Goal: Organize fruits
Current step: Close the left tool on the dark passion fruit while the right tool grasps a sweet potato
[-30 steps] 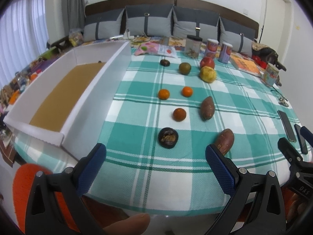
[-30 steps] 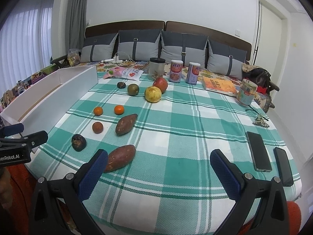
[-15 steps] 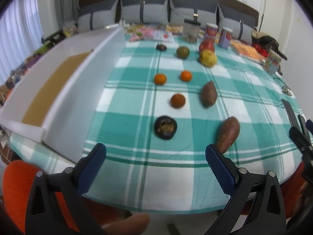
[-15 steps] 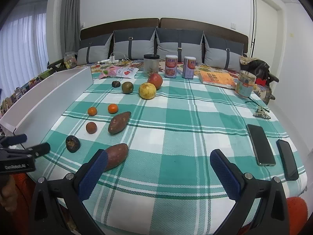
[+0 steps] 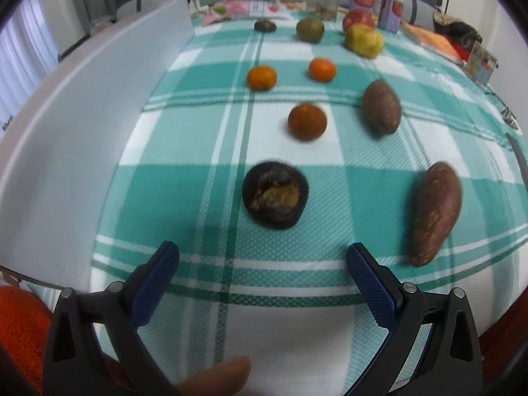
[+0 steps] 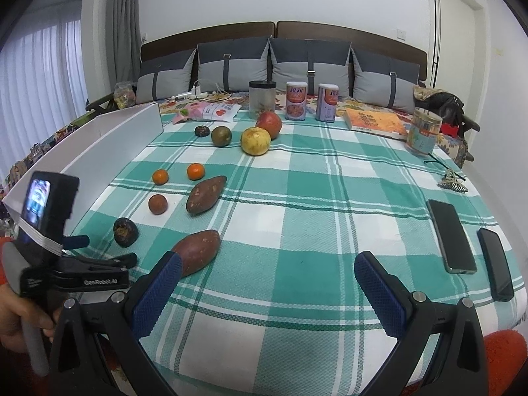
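Observation:
Fruit lies scattered on a green checked tablecloth [image 5: 231, 138]. My left gripper [image 5: 262, 264] is open, low over the cloth, just short of a dark wrinkled fruit [image 5: 275, 194] [image 6: 125, 231]. Beyond it sit a dark orange [image 5: 307, 121], two small oranges [image 5: 261, 78] [image 5: 322, 69], two sweet potatoes [image 5: 381, 107] [image 5: 435, 211], a yellow fruit [image 5: 364, 40], a green one [image 5: 309, 29] and a red apple [image 6: 269, 124]. My right gripper [image 6: 268, 283] is open above the front edge, its left finger near a sweet potato [image 6: 198, 250]. The left gripper [image 6: 99, 257] shows in the right wrist view.
A long white box [image 5: 82, 115] [image 6: 109, 138] runs along the left of the table. Two phones [image 6: 451, 234] [image 6: 495, 264] lie at the right. Cans [image 6: 296, 100], a jar [image 6: 261, 99], a book [image 6: 374, 122] and a tin [image 6: 423, 132] stand at the back.
My left gripper has moved forward and down toward the dark wrinkled fruit, which now looms large between the fingers. The right gripper has barely moved.

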